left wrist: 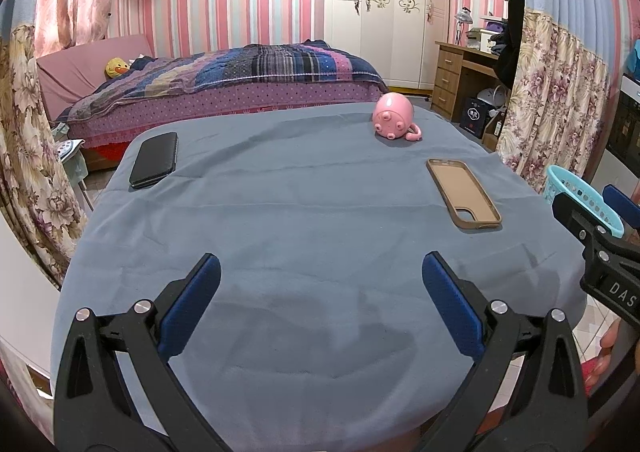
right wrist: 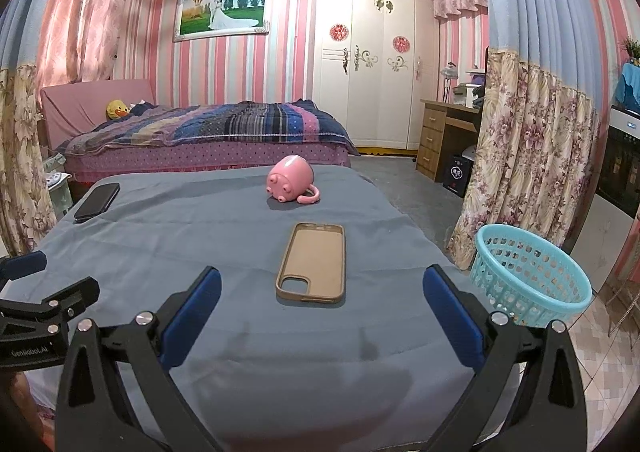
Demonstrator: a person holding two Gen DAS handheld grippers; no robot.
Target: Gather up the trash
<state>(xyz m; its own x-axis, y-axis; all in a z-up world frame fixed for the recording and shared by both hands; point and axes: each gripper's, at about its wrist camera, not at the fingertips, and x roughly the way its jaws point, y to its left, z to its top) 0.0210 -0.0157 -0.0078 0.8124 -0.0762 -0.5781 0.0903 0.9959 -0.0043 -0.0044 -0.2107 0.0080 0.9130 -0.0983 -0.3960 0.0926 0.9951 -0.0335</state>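
While no obvious rubbish showed on the grey cloth [left wrist: 320, 211] in the left wrist view, only a black phone [left wrist: 154, 159] at ten o'clock, a pink mug [left wrist: 394, 117] at one and a brown phone case [left wrist: 463, 192] at two, the left gripper [left wrist: 320, 304] hovered level, jaws wide and empty. From the right wrist view, the right gripper [right wrist: 320, 308] likewise gaped empty, the turquoise basket [right wrist: 528, 272] at three o'clock on the floor; collecting looked done or unstarted.

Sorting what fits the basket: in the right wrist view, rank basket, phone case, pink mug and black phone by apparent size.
1. Basket
2. Phone case
3. Pink mug
4. Black phone
The mug and the black phone look close, and both lie farther away, so their order is unsure.
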